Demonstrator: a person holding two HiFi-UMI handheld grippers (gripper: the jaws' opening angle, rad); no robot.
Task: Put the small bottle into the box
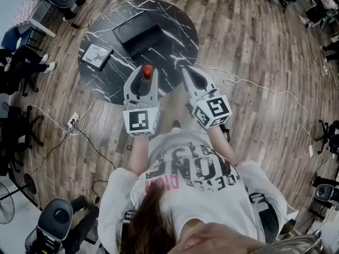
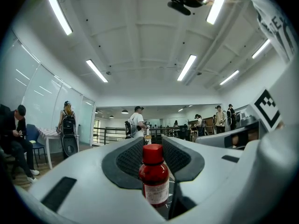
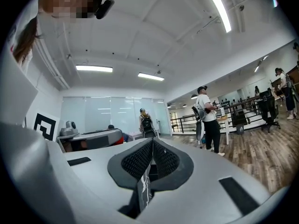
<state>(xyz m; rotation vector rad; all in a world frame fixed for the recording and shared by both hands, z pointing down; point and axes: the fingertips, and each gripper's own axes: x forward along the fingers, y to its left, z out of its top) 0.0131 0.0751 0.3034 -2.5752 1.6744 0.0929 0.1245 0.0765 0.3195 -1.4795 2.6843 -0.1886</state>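
The small bottle point(image 1: 147, 71) is dark red with a red cap and a white label. It stands upright between the jaws of my left gripper point(image 1: 144, 74), over the near edge of the round black marble table point(image 1: 175, 25). In the left gripper view the bottle point(image 2: 154, 177) fills the gap between the pads, and the left gripper point(image 2: 153, 142) is shut on it. The black box point(image 1: 139, 34) lies open farther back on the table. My right gripper point(image 1: 187, 70) hovers just right of the bottle. In its own view the right gripper point(image 3: 152, 144) has its pads together with nothing between them.
A small grey-and-white flat case point(image 1: 97, 55) lies on the table's left side. A power strip and cables point(image 1: 74, 121) run over the wooden floor around the table. Office chairs point(image 1: 55, 218) and seated people stand along the room's edges.
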